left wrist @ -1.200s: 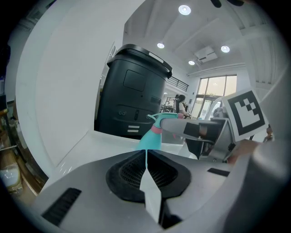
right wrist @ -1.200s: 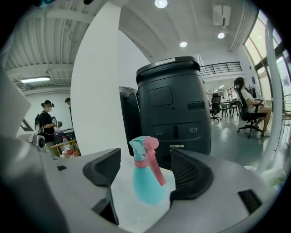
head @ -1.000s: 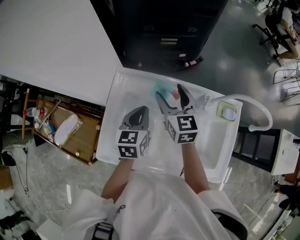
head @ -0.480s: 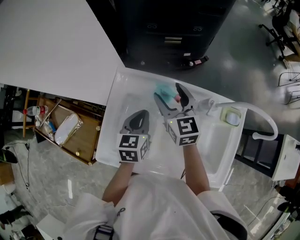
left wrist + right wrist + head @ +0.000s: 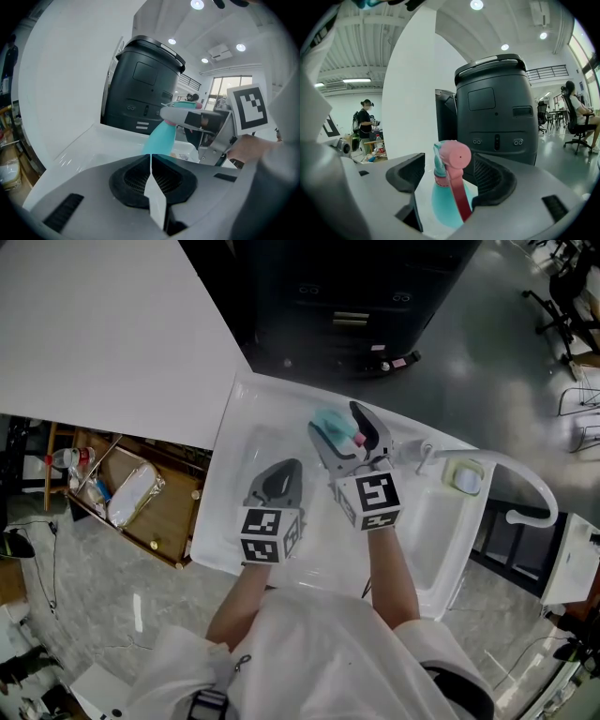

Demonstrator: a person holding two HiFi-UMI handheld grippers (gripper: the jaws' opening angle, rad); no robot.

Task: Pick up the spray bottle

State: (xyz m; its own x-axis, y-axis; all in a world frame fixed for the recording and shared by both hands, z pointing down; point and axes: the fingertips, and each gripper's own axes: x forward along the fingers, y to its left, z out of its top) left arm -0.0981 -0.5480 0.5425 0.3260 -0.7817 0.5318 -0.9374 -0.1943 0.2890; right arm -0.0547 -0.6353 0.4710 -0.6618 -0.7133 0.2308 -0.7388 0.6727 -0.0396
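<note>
spray bottle [image 5: 440,204] base, hidden behind right claw [image 5: 450,176]

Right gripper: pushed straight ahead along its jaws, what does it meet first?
The spray bottle. Its pink head stands between the right gripper's open jaws, so the bottle would probably meet the gripper's throat first; exact depth is unclear.

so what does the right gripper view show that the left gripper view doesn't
Only the right gripper view: the spray bottle's pink head sitting between the right gripper's open jaws. Only the left gripper view: the left gripper's shut jaws and the right gripper's marker cube. Both: the bottle's teal body and the dark machine behind.
</note>
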